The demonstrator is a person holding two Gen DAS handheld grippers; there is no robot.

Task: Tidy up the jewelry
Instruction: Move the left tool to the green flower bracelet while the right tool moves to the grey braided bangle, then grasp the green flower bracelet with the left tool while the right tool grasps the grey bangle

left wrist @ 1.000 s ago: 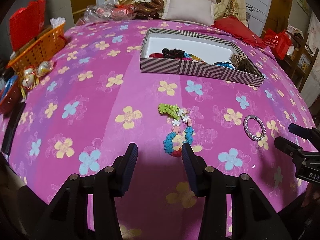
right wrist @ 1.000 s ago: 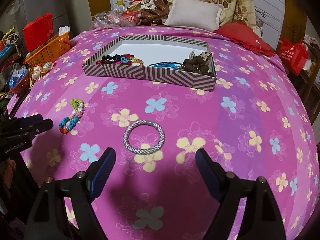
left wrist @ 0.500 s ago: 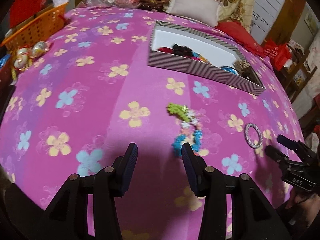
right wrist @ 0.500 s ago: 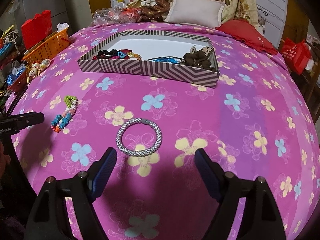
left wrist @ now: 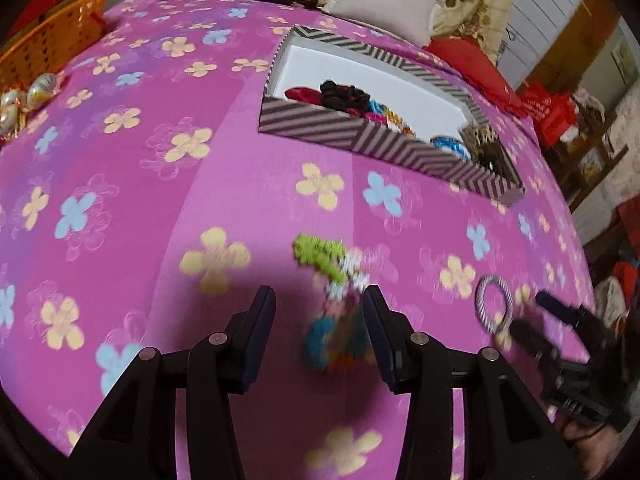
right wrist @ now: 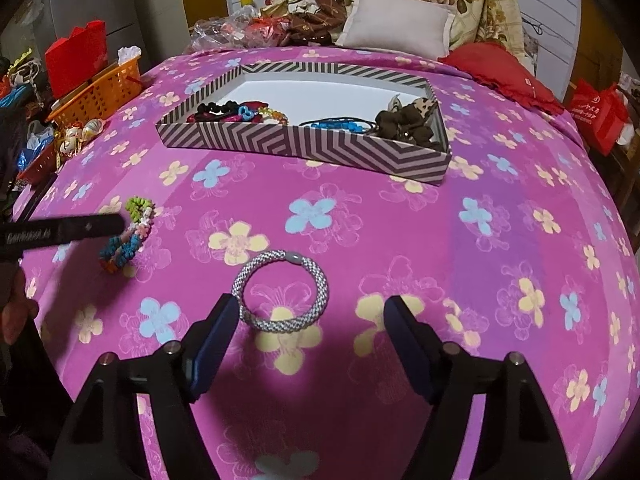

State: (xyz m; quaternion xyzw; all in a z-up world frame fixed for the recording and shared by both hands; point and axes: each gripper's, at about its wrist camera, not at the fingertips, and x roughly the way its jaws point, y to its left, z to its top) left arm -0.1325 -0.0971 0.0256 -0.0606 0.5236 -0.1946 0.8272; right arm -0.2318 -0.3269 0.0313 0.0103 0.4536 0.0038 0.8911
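Between the open right hand-held gripper [right wrist: 306, 322] fingers lies the silver bracelet [right wrist: 281, 290]

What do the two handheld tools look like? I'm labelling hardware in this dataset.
Both are matte black frames with round silver pivot pins. The left tool and right tool each carry two flat, dark navy finger pads with a ribbed face. White lettering runs along the left tool's side in the right wrist view; it is too blurred to read.

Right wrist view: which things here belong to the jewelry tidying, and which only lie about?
Belong to the job:
- silver woven round bracelet
- multicoloured flower-bead bracelet
- shallow zigzag-striped cardboard box, already holding jewelry

Only lying about:
- orange plastic basket
- beige cushion
- red bag
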